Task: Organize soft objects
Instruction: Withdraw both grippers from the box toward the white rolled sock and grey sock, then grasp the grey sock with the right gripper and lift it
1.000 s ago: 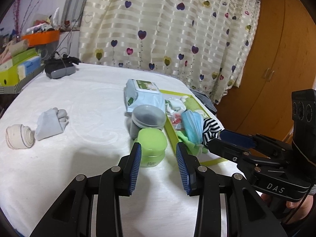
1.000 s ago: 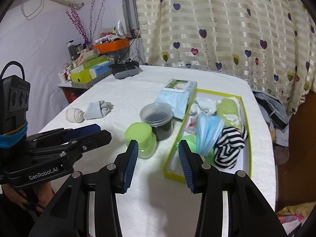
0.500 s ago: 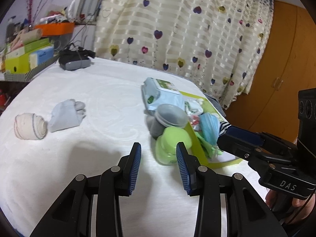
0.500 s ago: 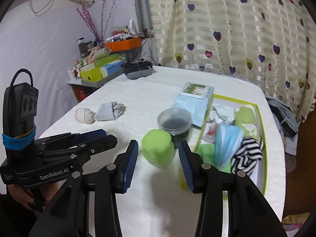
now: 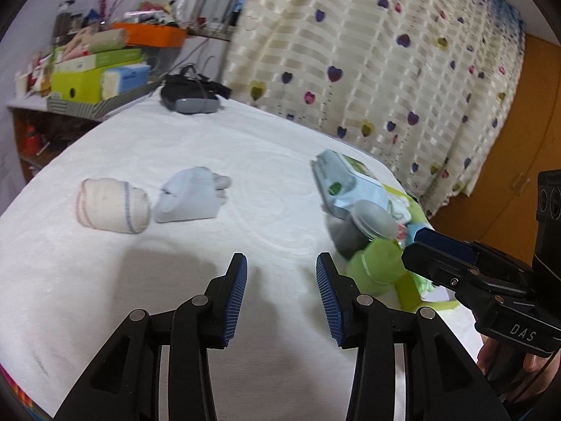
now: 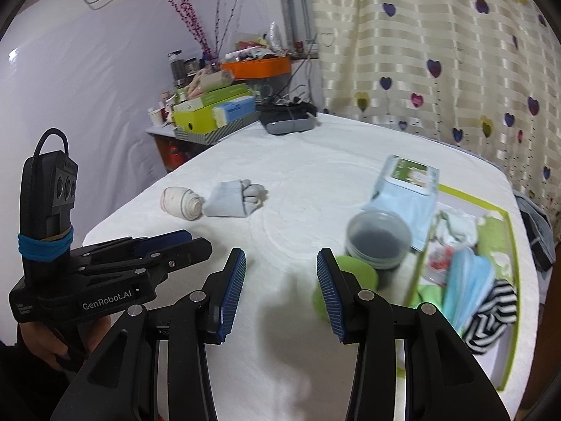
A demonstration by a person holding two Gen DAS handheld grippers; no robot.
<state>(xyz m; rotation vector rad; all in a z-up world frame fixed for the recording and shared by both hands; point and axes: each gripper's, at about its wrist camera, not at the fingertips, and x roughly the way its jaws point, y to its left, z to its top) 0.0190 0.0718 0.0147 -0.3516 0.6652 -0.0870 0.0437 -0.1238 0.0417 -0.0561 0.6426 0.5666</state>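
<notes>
Your left gripper hangs over bare white tablecloth, jaws apart w/ nothing between the blue pads; they've just been opening wider. Your right gripper is also parted about halfway, nothing gripped, only cloth showing in the gap. Its right finger overlaps the green jar in the right wrist view, but whether it touches, can't tell.

Soft items not yet sorted: a rolled cream sock w/ thin stripes and a grey-white sock bundle lie side by side, just about touching, well ahead and to the left of your left gripper. In the right wrist view the same pair sits past the left gripper's body, roll on the left, bundle on the right.

On the right side of the table: a lime-edged tray holding a black-and-white striped piece, a blue face mask stack, and white and green fabric toward its far end. Beside the tray's left edge stand a clear-lidded dark tub and the green jar, near each other; a wet-wipes pack lies behind the tub. Tray area is blurred in the left wrist view.

A dark headset-like device sits at the far edge by the heart-print curtain.
</notes>
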